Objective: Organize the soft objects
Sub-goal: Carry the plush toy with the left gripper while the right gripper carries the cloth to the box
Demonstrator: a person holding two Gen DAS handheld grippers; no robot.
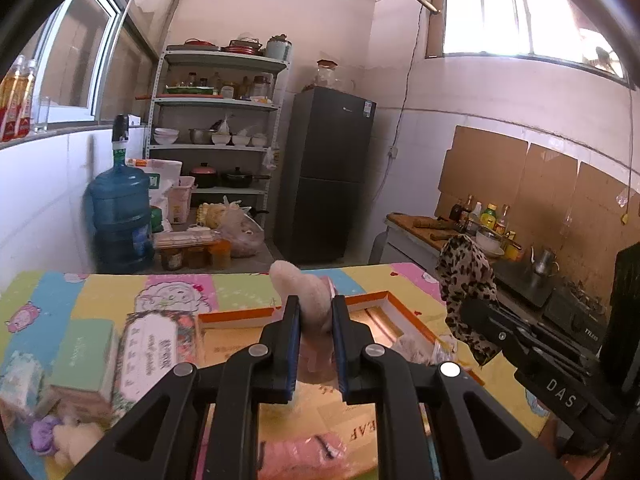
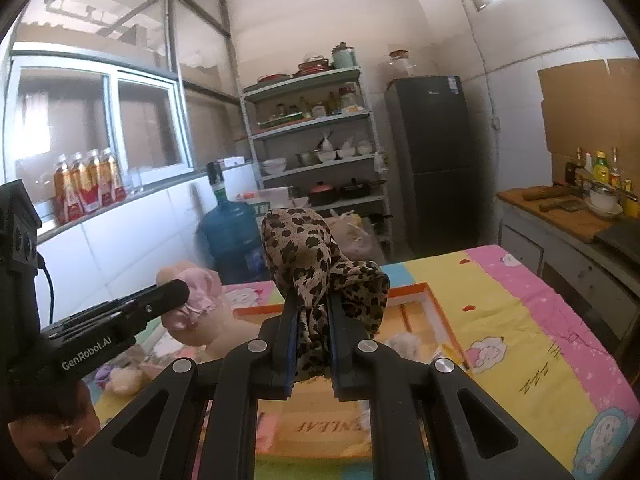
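Observation:
My left gripper [image 1: 316, 312] is shut on a beige plush toy [image 1: 306, 292] with a pink part, held above the orange-rimmed box [image 1: 404, 312]; the toy also shows in the right wrist view [image 2: 208, 312] at the left. My right gripper [image 2: 313, 312] is shut on a leopard-print cloth [image 2: 308, 256], held above the same box [image 2: 436, 308]; the cloth also shows in the left wrist view [image 1: 468, 284] at the right. A pink soft item [image 1: 304, 454] lies low in the box. A white fluffy item [image 2: 404, 342] lies inside the box.
The table has a colourful cartoon cloth [image 2: 540, 340]. At its left lie a green box [image 1: 84, 356], a printed packet [image 1: 152, 352] and a small purple and cream plush [image 1: 60, 440]. Behind stand a water jug [image 1: 120, 216], shelves [image 1: 216, 128], a fridge [image 1: 328, 176] and a counter [image 2: 568, 216].

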